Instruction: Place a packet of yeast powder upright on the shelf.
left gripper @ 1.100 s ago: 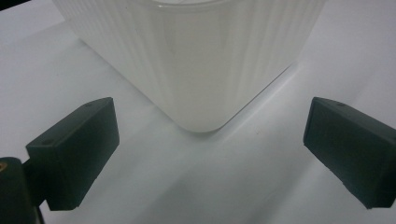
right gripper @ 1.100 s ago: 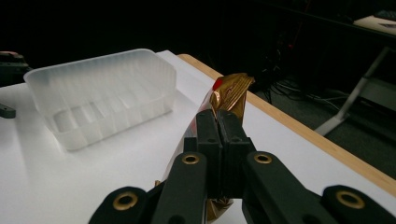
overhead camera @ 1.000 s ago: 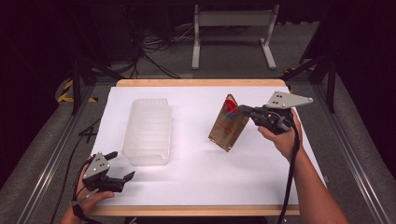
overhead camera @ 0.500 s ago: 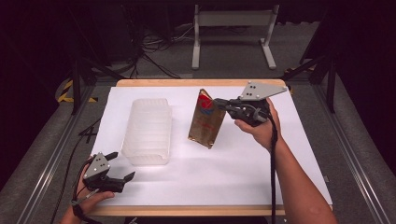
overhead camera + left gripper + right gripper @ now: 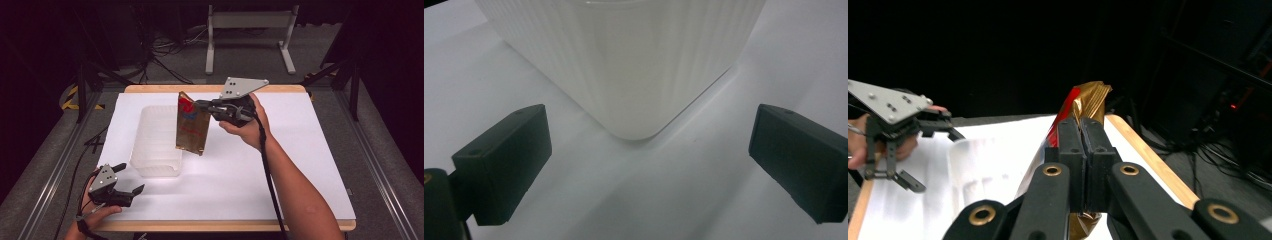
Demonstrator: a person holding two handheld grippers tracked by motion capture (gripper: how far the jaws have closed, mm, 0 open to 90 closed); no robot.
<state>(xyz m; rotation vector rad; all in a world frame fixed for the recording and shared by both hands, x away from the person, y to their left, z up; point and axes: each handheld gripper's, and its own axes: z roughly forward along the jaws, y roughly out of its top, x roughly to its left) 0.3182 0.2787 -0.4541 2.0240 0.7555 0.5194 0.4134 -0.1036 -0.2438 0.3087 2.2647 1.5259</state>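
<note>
The right gripper (image 5: 201,105) pinches a gold pouch (image 5: 191,125) in the air beside the clear tub (image 5: 156,142), now farther left. The left gripper (image 5: 131,178), jaws wide, rests at the desk's (image 5: 300,150) near-left corner.

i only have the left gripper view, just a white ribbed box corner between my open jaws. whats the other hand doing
Observer: The right gripper holds a gold pouch in the air, near the top edge.
Operator: is it over the box
Observer: Beside it. In the high view the pouch hangs at the right rim of the clear plastic container, its bottom edge off the table.
Operator: jaws shut on it?
Observer: Yes, the right gripper view shows both jaws pressed together on the pouch's upper part.
</note>
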